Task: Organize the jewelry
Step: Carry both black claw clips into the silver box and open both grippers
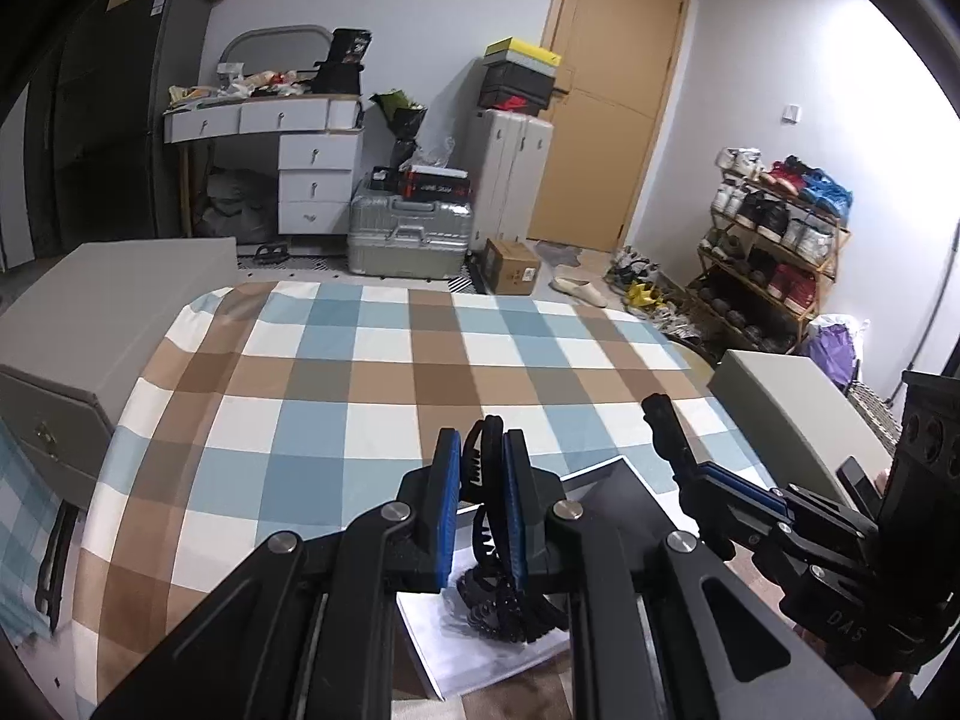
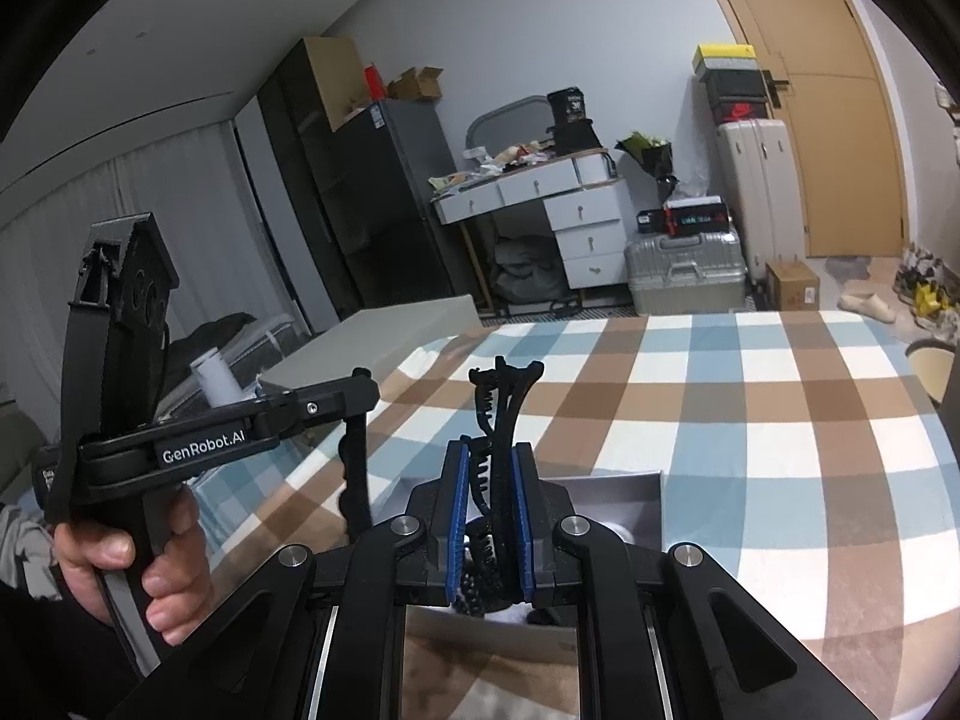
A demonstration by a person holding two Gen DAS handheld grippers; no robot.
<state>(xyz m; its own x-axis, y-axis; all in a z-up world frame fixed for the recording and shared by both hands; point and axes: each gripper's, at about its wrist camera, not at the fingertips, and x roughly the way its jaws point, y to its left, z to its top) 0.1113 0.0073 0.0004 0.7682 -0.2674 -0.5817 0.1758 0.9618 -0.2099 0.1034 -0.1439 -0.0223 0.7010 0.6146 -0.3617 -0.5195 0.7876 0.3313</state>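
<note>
1. Left wrist view: the left tool (image 1: pixel 482 498) is clamped on a black toothed clip (image 1: pixel 487 462), which stands upright between the blue pads (image 1: pixel 447 501). It is held directly above the white box (image 1: pixel 432 648).
2. In the white box a heap of black pieces (image 1: pixel 498 606) is seen, too tangled to be told apart. A grey panel (image 1: pixel 618 486) lies against the box's far right side; whether it is the lid cannot be told.
3. To the right of the box the right tool (image 1: pixel 714 477) is seen from the side, with a black piece projecting from its tip. The box rests on the checked surface (image 1: pixel 360 372), which is bare beyond the box.
4. Right wrist view: the right tool (image 2: pixel 490 516) is closed on a black claw clip (image 2: pixel 501 414), whose prongs rise past the pads. It too is held above the box, of which only the grey panel (image 2: pixel 636 498) is shown.
5. Left of the box the left tool (image 2: pixel 354 390) is gripped by the left hand (image 2: pixel 120 564), and its clip is seen hanging from the closed tip.
6. The step in hand is judged to be the sorting of clips lifted from the box.
7. Next, each clip is probably to be carried clear of the box and set down on the surface apart from the other. A steady grip is called for, and a release only once the clip touches down.
</note>
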